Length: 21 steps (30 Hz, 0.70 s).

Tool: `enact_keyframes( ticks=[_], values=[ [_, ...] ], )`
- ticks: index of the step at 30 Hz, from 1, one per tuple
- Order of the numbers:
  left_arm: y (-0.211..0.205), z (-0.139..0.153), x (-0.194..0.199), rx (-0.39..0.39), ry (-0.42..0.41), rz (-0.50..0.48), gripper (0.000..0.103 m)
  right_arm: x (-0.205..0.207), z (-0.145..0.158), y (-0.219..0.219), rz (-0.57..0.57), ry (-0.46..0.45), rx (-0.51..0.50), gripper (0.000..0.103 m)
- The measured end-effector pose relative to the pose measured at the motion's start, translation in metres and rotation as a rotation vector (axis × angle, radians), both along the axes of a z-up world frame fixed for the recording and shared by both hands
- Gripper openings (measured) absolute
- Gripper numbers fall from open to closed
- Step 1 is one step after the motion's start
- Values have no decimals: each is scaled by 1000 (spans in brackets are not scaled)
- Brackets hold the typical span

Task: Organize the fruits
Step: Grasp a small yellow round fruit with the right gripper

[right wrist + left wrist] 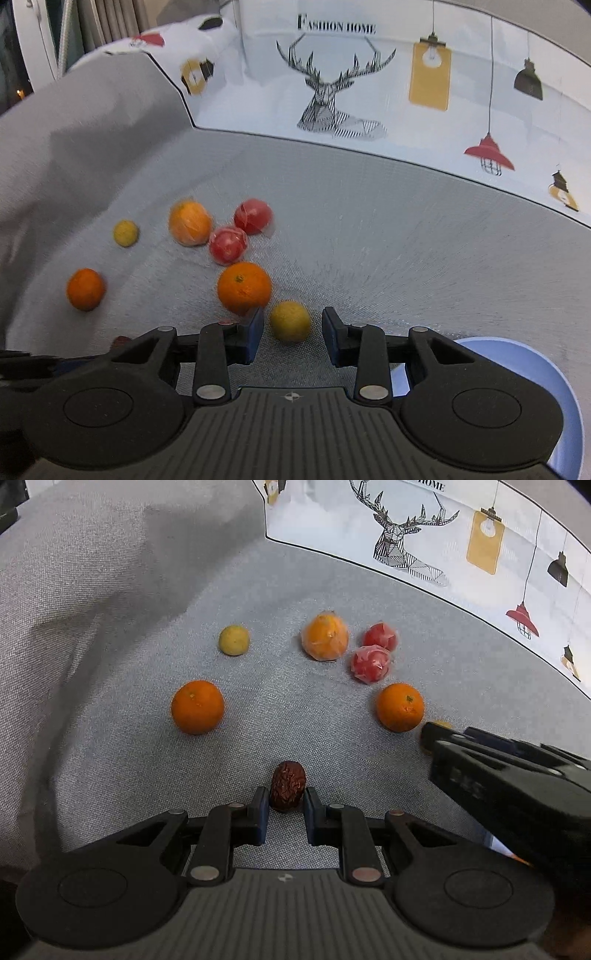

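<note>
- On the far left of the grey cloth (110,627), in the left wrist view, a bare orange (197,712) sits alone, well apart from the other fruit
- Behind it and a little to the right lies a small yellow-green fruit (233,639), also on its own
- At the centre bottom, the left gripper (286,805) has its blue-padded fingers (261,810) on either side of a wrinkled dark red date (287,790); the pads are just beside or touching it, and I cannot tell whether it is actually clamped
- Further back, right of centre, a film-wrapped orange (325,637) stands next to two red fruits in plastic wrap (371,663), which touch each other
- In front of these sits a second bare orange (400,707)
- From the right edge the right gripper (291,332) reaches in; in its own view the jaws are spread wide around a yellow-green citrus (290,320), with a clear gap on the right side, so it is released
- That citrus lies on the cloth just in front of the second bare orange, nearly touching it
- At the lower right of the right wrist view, a pale blue bowl (554,376) shows past the gripper body
- Along the back runs a white printed backdrop (369,81) with a deer head and hanging lamps
</note>
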<state>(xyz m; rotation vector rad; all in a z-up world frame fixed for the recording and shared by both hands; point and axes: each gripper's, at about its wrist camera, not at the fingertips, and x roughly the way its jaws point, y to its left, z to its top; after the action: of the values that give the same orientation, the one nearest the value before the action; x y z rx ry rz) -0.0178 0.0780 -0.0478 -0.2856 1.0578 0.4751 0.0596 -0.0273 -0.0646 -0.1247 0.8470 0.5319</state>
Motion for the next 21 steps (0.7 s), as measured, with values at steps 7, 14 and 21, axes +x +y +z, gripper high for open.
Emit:
enact_keyframes(
  ticks=[7, 14, 21],
  values=[
    [1, 2, 2, -5, 2, 1, 21, 0, 0, 4, 33, -8, -12, 27],
    [-6, 17, -1, -17, -41, -33, 21, -15, 48, -29, -16, -74, 35, 27],
    [-19, 25, -3, -65, -50, -125, 22, -58, 90, -81, -111, -146, 57, 27]
  ],
)
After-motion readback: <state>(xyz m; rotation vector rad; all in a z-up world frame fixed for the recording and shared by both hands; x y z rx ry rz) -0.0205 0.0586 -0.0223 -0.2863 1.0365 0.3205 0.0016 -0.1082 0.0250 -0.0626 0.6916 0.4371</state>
